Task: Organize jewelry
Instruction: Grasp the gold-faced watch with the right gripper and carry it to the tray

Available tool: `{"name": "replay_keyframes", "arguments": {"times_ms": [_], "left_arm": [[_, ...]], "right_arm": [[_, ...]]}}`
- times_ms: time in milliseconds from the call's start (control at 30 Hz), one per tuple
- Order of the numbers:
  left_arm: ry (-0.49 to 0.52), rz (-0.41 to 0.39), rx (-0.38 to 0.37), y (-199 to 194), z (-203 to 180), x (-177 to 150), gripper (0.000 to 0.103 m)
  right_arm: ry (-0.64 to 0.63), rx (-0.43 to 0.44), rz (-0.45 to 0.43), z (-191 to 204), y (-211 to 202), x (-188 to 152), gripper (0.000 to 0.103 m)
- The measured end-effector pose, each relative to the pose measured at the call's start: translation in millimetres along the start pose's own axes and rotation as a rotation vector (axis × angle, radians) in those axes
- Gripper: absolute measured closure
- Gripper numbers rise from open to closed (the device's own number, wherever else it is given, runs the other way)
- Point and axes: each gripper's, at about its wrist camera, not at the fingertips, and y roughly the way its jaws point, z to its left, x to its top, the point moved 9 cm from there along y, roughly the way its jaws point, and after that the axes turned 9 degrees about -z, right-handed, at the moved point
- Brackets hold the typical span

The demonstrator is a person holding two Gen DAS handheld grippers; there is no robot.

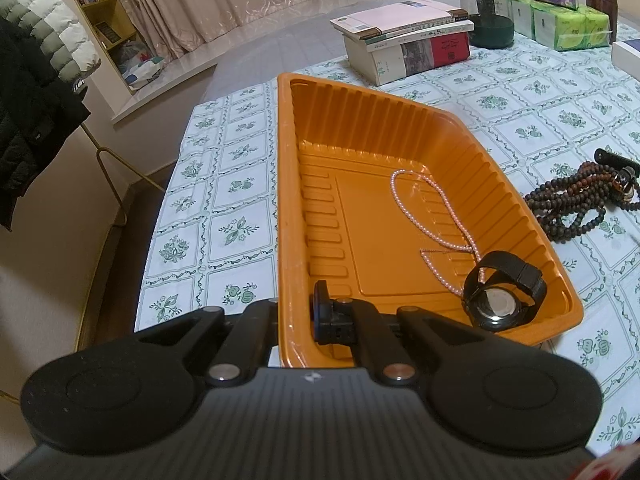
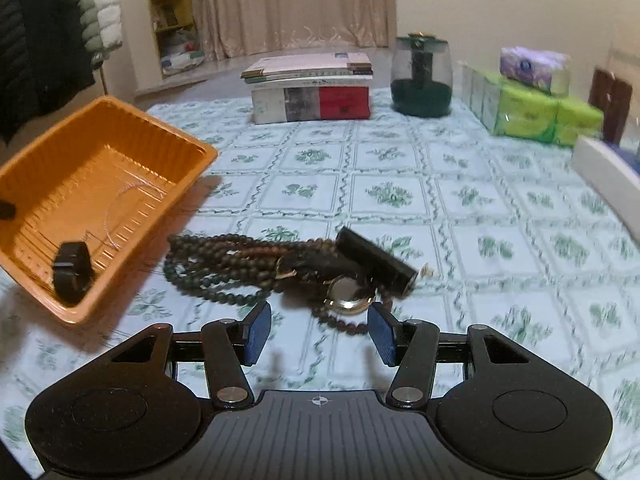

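Observation:
An orange tray (image 1: 288, 208) sits on the table and holds a pink pearl necklace (image 1: 436, 216) and a black watch (image 1: 504, 296). My left gripper (image 1: 298, 320) is shut on the tray's near wall, one finger inside and one outside. The tray also shows in the right wrist view (image 2: 36, 168), with the black watch (image 2: 72, 272) in it. On the cloth lie dark wooden beads (image 2: 224, 268), a gold-rimmed watch (image 2: 350, 294) and a black tube (image 2: 376, 262). My right gripper (image 2: 318, 334) is open and empty, just short of the gold-rimmed watch.
A stack of books (image 2: 312, 88), a green-based glass jar (image 2: 422, 76), tissue packs (image 2: 532, 108) and a white box (image 2: 608, 176) stand at the back and right of the table. A coat rack with jackets (image 1: 36, 92) stands left of the table's edge.

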Motion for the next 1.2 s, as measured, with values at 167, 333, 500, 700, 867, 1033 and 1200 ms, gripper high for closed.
{"name": "replay_keyframes", "arguments": {"times_ms": [167, 333, 500, 700, 867, 1033, 1200], "left_arm": [[-0.002, 0.001, 0.001, 0.1, 0.2, 0.1, 0.101], [-0.002, 0.002, 0.001, 1.0, 0.0, 0.1, 0.100], [0.002, 0.004, -0.003, 2.1, 0.9, -0.7, 0.100], [0.010, 0.009, -0.010, 3.9, 1.5, -1.0, 0.100], [0.014, 0.008, -0.012, 3.8, 1.1, -0.8, 0.100], [0.015, 0.008, -0.013, 3.7, 1.0, -0.7, 0.100], [0.015, 0.007, -0.013, 3.7, 1.2, -1.1, 0.100]], "right_arm": [[-0.193, 0.007, -0.017, 15.4, 20.3, 2.1, 0.030], [-0.384, 0.003, -0.004, 29.9, 42.9, -2.1, 0.030], [-0.541, -0.037, 0.003, 37.5, 56.5, -8.1, 0.046], [-0.587, -0.044, 0.017, 38.5, 58.2, -11.7, 0.063], [-0.601, -0.056, -0.018, 40.8, 48.0, -5.4, 0.074], [-0.587, -0.051, -0.047, 45.7, 38.9, 4.3, 0.075], [-0.542, -0.007, -0.105, 62.6, 26.7, 24.2, 0.075]]}}
